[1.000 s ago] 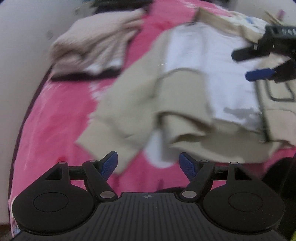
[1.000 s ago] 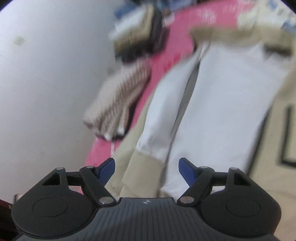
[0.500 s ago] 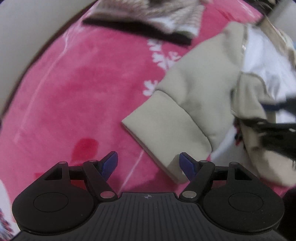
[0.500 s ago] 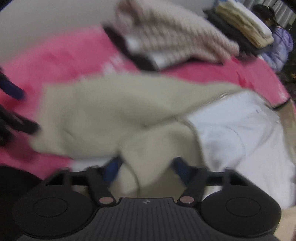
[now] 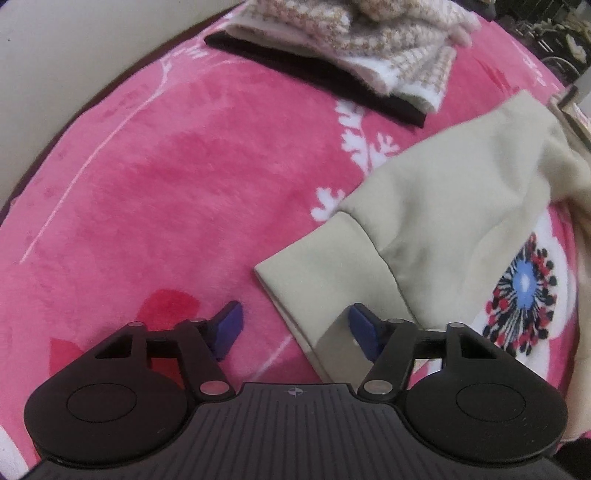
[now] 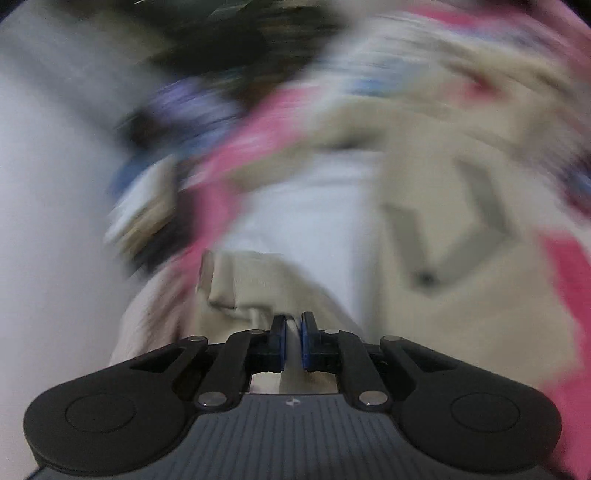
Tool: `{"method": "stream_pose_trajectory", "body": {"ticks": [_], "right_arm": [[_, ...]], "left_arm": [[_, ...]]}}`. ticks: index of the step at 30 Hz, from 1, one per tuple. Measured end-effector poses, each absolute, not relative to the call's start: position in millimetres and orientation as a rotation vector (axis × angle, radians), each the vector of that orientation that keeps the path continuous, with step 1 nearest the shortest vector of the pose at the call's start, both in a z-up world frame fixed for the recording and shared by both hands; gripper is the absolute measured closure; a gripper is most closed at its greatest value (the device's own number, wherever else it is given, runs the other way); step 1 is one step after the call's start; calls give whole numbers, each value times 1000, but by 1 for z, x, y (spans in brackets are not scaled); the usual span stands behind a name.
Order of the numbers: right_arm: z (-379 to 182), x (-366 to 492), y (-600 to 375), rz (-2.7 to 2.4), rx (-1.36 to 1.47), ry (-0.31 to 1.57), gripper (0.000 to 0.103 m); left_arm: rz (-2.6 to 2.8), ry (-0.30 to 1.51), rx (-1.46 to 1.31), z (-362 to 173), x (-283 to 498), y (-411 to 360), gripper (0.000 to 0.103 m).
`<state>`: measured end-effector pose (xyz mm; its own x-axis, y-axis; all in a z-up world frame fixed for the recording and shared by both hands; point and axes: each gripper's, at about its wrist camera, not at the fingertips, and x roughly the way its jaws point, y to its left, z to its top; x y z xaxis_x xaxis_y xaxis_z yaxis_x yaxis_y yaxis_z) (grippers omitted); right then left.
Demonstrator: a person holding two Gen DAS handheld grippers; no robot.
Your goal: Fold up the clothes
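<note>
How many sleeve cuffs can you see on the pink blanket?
1. The beige fleece sleeve cuff lies on the pink flowered blanket, its corner between the open left gripper fingers. The other cuff may be hidden; the right wrist view is too blurred to tell.

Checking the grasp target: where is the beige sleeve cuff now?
In the left wrist view, the beige sleeve cuff lies flat on the pink blanket, its corner between the left gripper's jaws.

- Pink blanket (image 5: 155,192): plush, fleecy cloth with a soft sheen.
- Beige sleeve (image 5: 424,221): smooth, matt knit cloth.
- Folded sweater (image 5: 369,33): coarse, nubby knit.
- Left gripper (image 5: 295,328): matt black plastic, small shiny metal rivets.
</note>
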<state>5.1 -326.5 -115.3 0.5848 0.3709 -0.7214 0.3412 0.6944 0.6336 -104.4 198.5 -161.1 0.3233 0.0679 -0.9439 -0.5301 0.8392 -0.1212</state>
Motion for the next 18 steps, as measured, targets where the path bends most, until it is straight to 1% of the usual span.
{"method": "stream_pose_trajectory", "body": {"ticks": [1,2,3,4,5,6,8,13,14,15,16,18], "right_arm": [[-129,-3,-340,-51,906,999,94],[-139,-11,-351,-107,960,1009,94],[-146,-19,-358,-143,1002,1003,93],[-149,-24,-360,-151,1038,989,92],[-152,-28,-362,-154,1072,975,91],[-150,-31,-364,-155,1091,965,91],[-140,-35,-367,-135,1086,933,91],[-94,-42,-358,-69,983,815,90],[-88,-39,-347,-40,929,805,89],[-83,-35,-335,-10,872,797,83],[-77,-31,-320,39,805,798,81],[-70,-24,-285,169,668,830,80]], "left_arm": [[420,1174,-458,-159,-106,198,53],[429,1162,-462,-156,-108,197,63],[439,1150,-466,-154,-110,196,70],[446,1138,-473,-151,-111,197,82],[451,1126,-485,-148,-109,202,89],[457,1113,-496,-145,-108,207,94],[455,1071,-547,-138,-112,215,99],[448,942,-594,-117,-123,223,100],[442,921,-598,-113,-126,223,100],[438,906,-603,-110,-128,224,100],[436,892,-614,-106,-128,226,100],[432,862,-648,-96,-129,232,100]]}}
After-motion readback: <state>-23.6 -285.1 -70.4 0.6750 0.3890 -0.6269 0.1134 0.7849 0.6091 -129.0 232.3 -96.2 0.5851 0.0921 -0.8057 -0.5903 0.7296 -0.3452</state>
